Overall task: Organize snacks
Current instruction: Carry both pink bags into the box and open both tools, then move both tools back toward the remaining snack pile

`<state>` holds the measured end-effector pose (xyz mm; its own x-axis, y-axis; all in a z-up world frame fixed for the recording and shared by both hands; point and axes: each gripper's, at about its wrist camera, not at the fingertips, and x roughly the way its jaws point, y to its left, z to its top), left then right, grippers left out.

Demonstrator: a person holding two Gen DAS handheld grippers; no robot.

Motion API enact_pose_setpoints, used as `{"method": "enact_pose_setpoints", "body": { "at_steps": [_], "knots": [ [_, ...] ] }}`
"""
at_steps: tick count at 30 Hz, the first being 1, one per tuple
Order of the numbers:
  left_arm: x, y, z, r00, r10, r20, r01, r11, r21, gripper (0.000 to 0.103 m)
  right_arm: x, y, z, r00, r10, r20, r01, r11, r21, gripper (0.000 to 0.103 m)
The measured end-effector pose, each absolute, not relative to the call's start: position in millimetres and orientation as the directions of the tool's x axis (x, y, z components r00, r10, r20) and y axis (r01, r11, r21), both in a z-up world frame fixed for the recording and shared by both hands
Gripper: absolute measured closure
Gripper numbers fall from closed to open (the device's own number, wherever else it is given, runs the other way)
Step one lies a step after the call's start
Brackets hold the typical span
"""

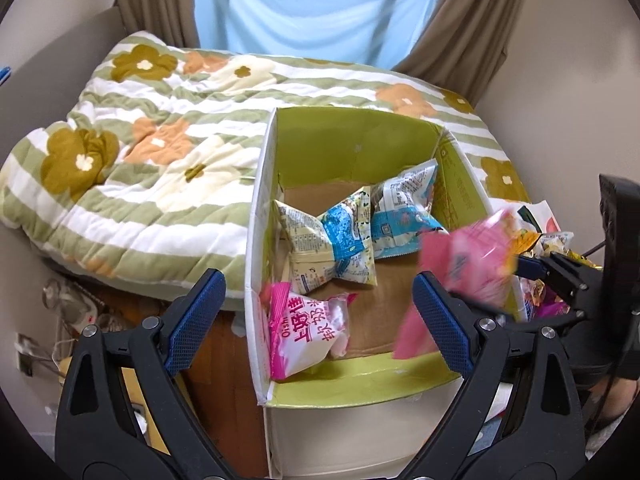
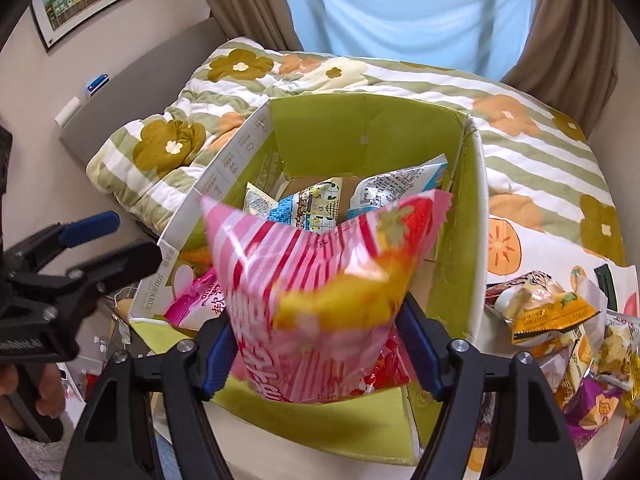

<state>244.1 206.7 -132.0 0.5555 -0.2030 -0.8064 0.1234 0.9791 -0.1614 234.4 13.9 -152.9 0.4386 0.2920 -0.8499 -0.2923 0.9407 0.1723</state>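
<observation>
Centre frame, the right gripper (image 2: 320, 356), jaws parting around a pink striped plastic snack bag (image 2: 320, 280), releases it over the green-lined cardboard box (image 2: 474, 240); left gripper (image 1: 320, 316) gapes empty. Next, likely: fetch another packet.

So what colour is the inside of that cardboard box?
Lime green walls, plain brown floor; clearest in the right wrist view.

Pink striped snack bag (image 2: 320, 292) sits blurred between the right gripper (image 2: 320, 356) fingers (image 2: 420, 348), perhaps slipping free, green-lined box (image 2: 472, 208) just beyond.
</observation>
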Motion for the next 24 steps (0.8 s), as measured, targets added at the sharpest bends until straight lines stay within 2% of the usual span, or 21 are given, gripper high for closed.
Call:
{"method": "enact_pose_setpoints", "body": {
  "at_steps": [1,3,13,24],
  "knots": [
    [243,207,-131,0.558,-0.202,-0.805,0.120,0.979,-0.162,0.009,234,13,-154,0.440,0.300,-0.846,-0.294,0.939,0.180,0.013],
    [241,207,-131,0.560,-0.199,-0.804,0.115,0.980,-0.163,0.009,230,9,-155,0.453,0.308,-0.837,-0.294,0.937,0.186,0.000],
    [222,206,-131,0.561,-0.192,-0.805,0.102,0.981,-0.163,0.009,208,1,-149,0.490,0.304,-0.817,-0.292,0.940,0.175,0.000],
    [198,194,-104,0.607,-0.215,-0.765,0.152,0.976,-0.154,0.009,183,-13,-118,0.567,0.291,-0.770,-0.252,0.952,0.174,0.000]
  ]
}}
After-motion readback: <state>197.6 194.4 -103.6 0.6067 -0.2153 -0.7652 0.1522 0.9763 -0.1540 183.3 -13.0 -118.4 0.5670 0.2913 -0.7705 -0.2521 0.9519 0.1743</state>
